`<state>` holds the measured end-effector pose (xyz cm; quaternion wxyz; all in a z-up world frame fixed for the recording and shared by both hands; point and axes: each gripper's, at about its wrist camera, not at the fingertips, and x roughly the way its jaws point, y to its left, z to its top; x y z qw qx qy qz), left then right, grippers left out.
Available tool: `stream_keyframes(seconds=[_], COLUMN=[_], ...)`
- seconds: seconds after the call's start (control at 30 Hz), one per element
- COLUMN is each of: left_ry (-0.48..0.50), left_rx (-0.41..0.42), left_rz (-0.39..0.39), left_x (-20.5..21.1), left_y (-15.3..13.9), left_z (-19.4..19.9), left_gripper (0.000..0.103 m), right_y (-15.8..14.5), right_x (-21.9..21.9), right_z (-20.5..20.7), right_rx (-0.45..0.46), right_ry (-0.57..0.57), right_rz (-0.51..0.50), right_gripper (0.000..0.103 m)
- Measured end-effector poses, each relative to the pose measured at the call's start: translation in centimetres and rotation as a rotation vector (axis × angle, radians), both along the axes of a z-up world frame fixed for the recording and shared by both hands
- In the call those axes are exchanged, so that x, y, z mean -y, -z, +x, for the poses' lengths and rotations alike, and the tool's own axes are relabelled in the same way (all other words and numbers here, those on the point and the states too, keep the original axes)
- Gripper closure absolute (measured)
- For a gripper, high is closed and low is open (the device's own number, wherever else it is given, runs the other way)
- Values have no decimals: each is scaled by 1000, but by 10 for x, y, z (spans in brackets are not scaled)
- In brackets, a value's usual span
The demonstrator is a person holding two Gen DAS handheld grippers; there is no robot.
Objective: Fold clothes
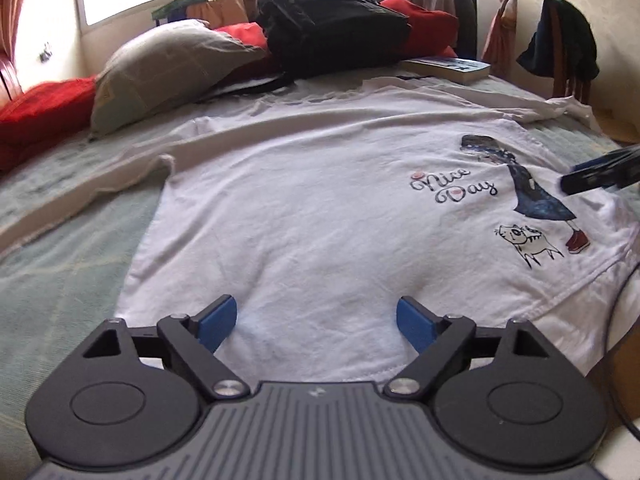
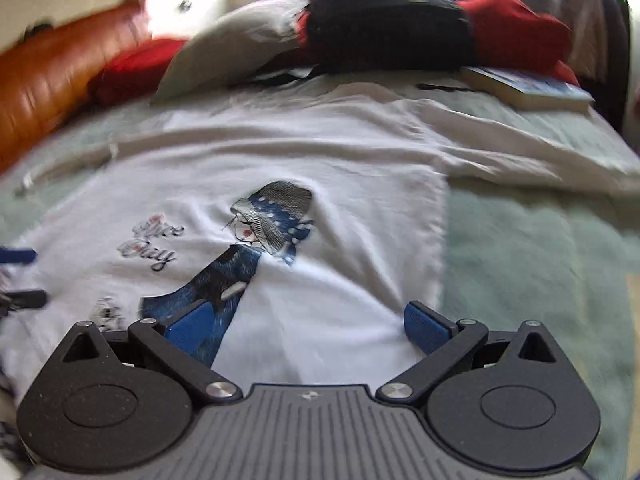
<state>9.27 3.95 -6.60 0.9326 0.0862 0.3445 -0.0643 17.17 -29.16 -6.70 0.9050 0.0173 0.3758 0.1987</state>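
A white long-sleeved shirt [image 1: 320,216] with a "Nice Day" print [image 1: 456,186] and a girl-and-cat drawing lies spread flat on the bed, sleeves stretched out at the far side. My left gripper [image 1: 316,322] hovers open over the shirt's near hem, nothing between its blue pads. In the right wrist view the same shirt [image 2: 320,280] lies below my right gripper [image 2: 306,326], which is open over the printed part near the shirt's right edge. The right gripper's fingers [image 1: 600,172] show at the right edge of the left wrist view. The left gripper's fingertips [image 2: 20,276] show at the far left.
The bed has a pale green cover [image 1: 60,280]. At its far end lie a grey pillow [image 1: 160,68], red cushions [image 1: 40,112], a black backpack [image 1: 328,20] and a book [image 1: 452,66]. A chair draped with dark clothing [image 1: 568,48] stands at the right.
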Motion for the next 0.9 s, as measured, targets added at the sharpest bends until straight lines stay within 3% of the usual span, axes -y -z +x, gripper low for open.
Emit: stream_keyframes(seconds=[0.07,0.17,0.27,0.33,0.43,0.57,0.63,0.8,0.9], left_ry=[11,39,40,7,-39,-48,-21,1,18], left_rx=[28,39,23,6,-9,52,73,111,115], left_rz=[22,12,6,-20,-49,-6,-14,14,10], left_x=[11,26,36,33,27,34,40,50,54], left_y=[-5,-5,2,8,10,-3,-9,-17,-17], left_z=[-5,-13,-20,-25,-31,-43,-48,-57,-57], left_gripper=[16,16,16,15,13,13,13,13,13], right_y=[-12,-17,-1,15,21,11,3,5,-4], right_x=[7,0,-18,-18,-2,16,15,5,-5], right_z=[-16,-41,-52,-60,-88,-111,-115,-101,-110], right_rx=[-4,31,46,38,78,78,115,76,157], right_ry=[31,-27,-70,-33,21,116,111,110,89], right_rz=[43,120,33,-51,-86,-35,4,43,36], right_gripper=[0,0,0,0,0,0,0,0,0])
